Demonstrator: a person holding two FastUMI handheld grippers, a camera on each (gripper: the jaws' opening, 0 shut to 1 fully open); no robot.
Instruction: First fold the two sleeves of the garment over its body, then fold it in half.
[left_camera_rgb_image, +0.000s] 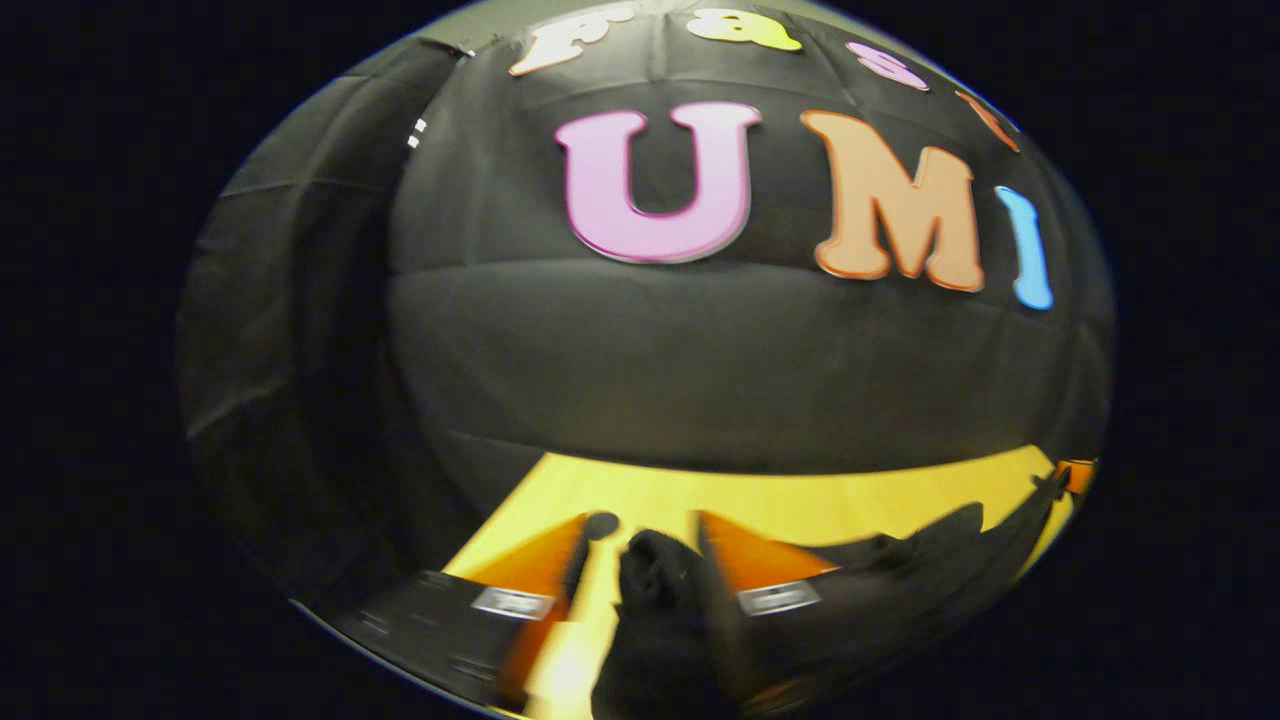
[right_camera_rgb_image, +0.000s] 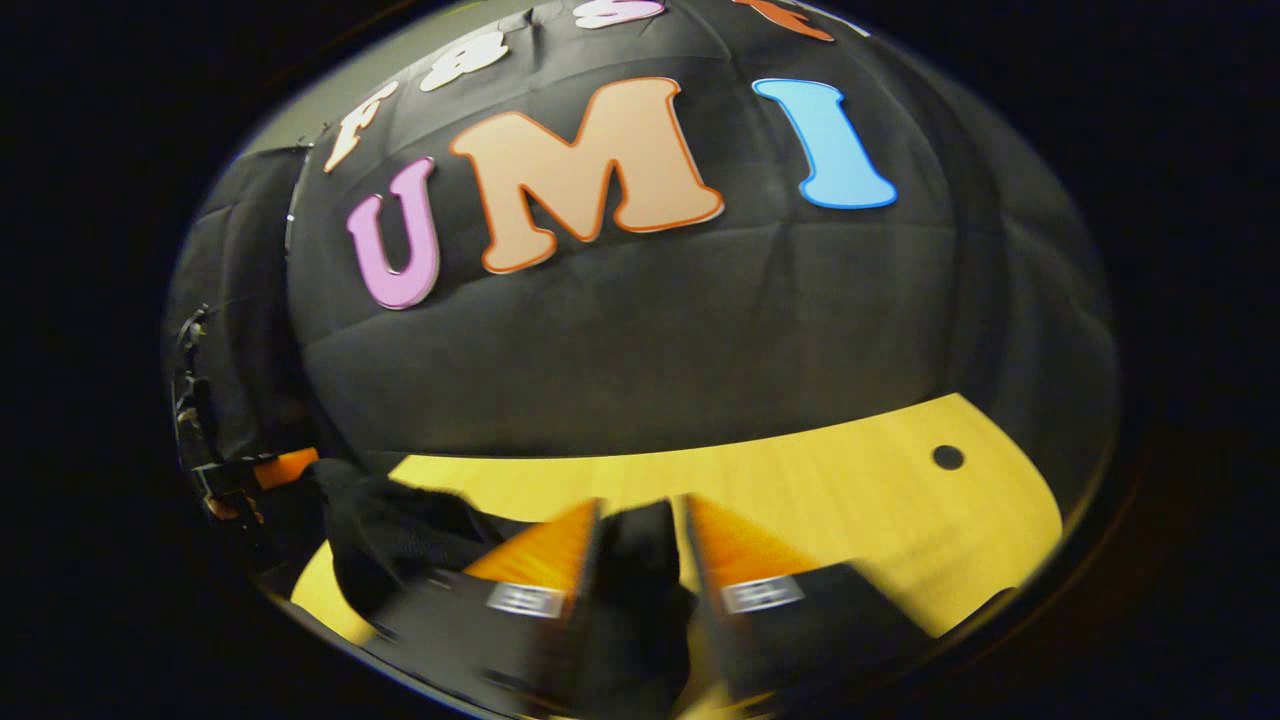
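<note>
Both tongs — left (left_camera_rgb_image: 645, 545), right (right_camera_rgb_image: 640, 530) — pinch the black garment (right_camera_rgb_image: 400, 530).

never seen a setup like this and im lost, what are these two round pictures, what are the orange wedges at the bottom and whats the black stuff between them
These are two handheld grippers, one in each of a person's hands, not a robot arm. A fisheye camera rides on each, which makes the pictures round and bent.

The left gripper view looks along the left gripper; its orange fingers are the wedges. Between them sits a bunch of the black garment, apparently pinched and lifted; the picture is blurred.

The right gripper view shows the right gripper likewise closed on black cloth, with more cloth trailing left. At the far left edge is the other gripper.

Underneath is a yellow wooden table with a small round hole. Behind is the booth's black cloth wall.
</note>
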